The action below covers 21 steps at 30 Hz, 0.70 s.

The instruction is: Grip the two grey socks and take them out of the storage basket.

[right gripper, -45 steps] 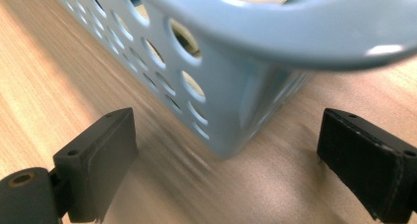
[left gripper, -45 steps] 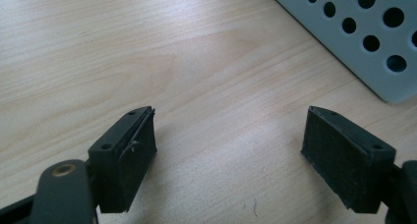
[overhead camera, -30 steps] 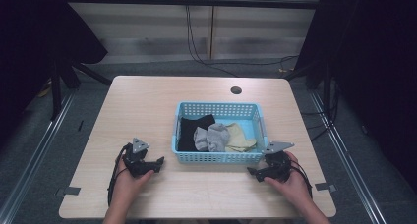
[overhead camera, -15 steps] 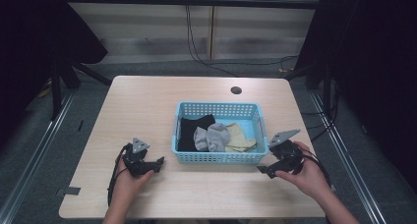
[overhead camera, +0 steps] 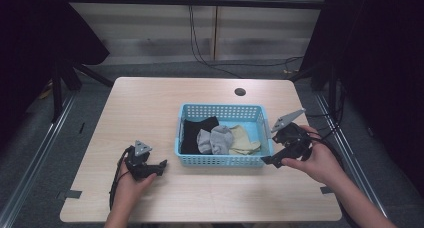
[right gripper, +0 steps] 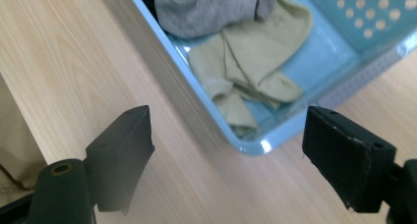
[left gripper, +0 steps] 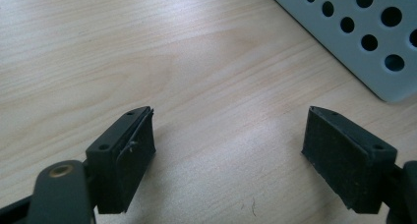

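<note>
Our right claw (overhead camera: 270,161) hangs above the counter (overhead camera: 150,108), tilted down; its jaws, just closing a little, gape wide and hold nothing. Just ahead sits the blue basket (right gripper: 246,145) with beige socks (right gripper: 246,62). Our left claw (overhead camera: 159,168) rests wide, empty.
</note>
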{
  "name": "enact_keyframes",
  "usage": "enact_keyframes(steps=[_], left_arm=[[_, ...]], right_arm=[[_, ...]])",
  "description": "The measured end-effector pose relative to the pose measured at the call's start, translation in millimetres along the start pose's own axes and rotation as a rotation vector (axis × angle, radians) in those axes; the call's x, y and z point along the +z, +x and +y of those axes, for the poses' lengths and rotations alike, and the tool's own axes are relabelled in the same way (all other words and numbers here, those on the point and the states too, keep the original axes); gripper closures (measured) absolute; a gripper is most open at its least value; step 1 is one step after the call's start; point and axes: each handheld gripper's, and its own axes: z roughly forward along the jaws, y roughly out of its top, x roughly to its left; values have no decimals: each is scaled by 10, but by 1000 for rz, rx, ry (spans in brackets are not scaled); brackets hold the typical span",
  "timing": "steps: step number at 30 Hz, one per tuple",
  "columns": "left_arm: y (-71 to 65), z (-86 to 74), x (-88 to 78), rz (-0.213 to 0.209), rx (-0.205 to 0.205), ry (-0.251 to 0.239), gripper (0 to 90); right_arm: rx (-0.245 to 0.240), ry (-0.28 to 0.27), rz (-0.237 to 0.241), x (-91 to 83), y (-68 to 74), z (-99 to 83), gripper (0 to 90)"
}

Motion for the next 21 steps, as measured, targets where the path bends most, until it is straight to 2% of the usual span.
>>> enact_keyframes(steps=[4,5,6,10,21], left_arm=[[-3,-1,-1,0,-1,0,191],[-3,-1,-1,0,-1,0,190],[-4,-1,-1,0,-1,0,190],[-6,-2,-1,2,-2,-1,189],[-9,-2,-1,0,-2,-1,185]], right_arm=[[-3,-13,25,50,16,207,190],[-3,-13,25,50,16,207,190],[-5,-21,21,119,19,316,192],[5,-20,35,310,-5,496,204],[39,40,55,845,-70,890,260]])
